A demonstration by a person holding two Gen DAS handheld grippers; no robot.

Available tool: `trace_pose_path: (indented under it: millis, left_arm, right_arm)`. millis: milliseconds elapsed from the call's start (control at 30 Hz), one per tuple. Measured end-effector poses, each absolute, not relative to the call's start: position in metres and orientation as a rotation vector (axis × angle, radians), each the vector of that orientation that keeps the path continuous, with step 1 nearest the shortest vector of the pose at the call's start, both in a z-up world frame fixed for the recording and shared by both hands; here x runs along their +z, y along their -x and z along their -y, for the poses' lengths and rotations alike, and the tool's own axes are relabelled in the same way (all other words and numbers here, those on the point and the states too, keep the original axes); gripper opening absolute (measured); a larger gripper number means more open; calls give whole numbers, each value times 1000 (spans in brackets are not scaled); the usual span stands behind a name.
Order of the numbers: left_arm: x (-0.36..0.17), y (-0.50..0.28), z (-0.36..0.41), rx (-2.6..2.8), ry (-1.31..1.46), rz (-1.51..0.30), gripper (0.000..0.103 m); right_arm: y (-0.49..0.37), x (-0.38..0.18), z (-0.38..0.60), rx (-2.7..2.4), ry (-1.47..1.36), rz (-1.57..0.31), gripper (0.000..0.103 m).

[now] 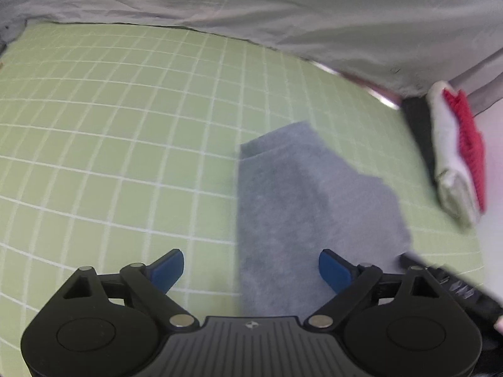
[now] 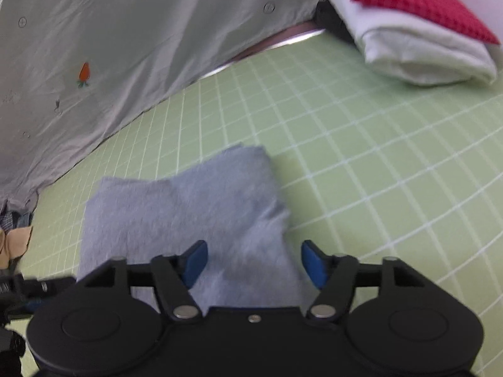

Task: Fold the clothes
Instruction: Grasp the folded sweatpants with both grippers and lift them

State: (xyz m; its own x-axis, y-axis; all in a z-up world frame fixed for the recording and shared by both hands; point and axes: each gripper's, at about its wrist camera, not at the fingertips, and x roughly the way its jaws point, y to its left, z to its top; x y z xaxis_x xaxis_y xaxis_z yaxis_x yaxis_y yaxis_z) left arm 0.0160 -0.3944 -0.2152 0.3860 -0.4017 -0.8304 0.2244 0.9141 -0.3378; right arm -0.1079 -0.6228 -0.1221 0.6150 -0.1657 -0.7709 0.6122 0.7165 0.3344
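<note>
A folded grey cloth (image 1: 301, 207) lies on the green grid mat (image 1: 110, 119). It also shows in the right wrist view (image 2: 188, 220). My left gripper (image 1: 251, 270) is open and empty, with its right blue pad over the cloth's near edge and its left pad over bare mat. My right gripper (image 2: 254, 264) is open and empty above the cloth's near part. A black part of the right gripper (image 1: 452, 286) shows at the cloth's right side in the left wrist view.
A stack of folded clothes, white under red check (image 2: 418, 25), lies on the mat at the far right; it also shows in the left wrist view (image 1: 456, 150). A pale grey sheet (image 2: 110, 47) with small prints hangs along the back. More cloth (image 2: 12, 242) lies at the left edge.
</note>
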Motion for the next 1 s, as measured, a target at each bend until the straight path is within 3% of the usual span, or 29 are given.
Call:
trace_pose_path:
  millis: [500, 533, 567, 600, 700, 800, 1000]
  left_arm:
    - [-248, -22, 422, -531, 246, -1208, 98]
    - [-251, -22, 421, -542, 266, -1218, 96]
    - [-253, -23, 420, -558, 290, -1227, 85]
    - [-255, -22, 420, -589, 321, -1230, 71]
    - [-253, -19, 425, -660, 348, -1227, 44]
    - [-242, -9, 442, -723, 299, -1210, 30]
    - [-219, 12, 476, -848, 201, -1172, 26]
  right_arm:
    - [89, -143, 592, -477, -536, -878, 83]
    - [88, -142, 589, -474, -534, -878, 80]
    - [88, -141, 587, -465, -532, -877, 65]
    - [87, -141, 586, -457, -530, -879, 45]
    - [93, -136, 582, -447, -557, -869, 26]
    - [106, -124, 578, -458, -577, -818, 23]
    - [142, -89, 578, -528, -594, -716, 22]
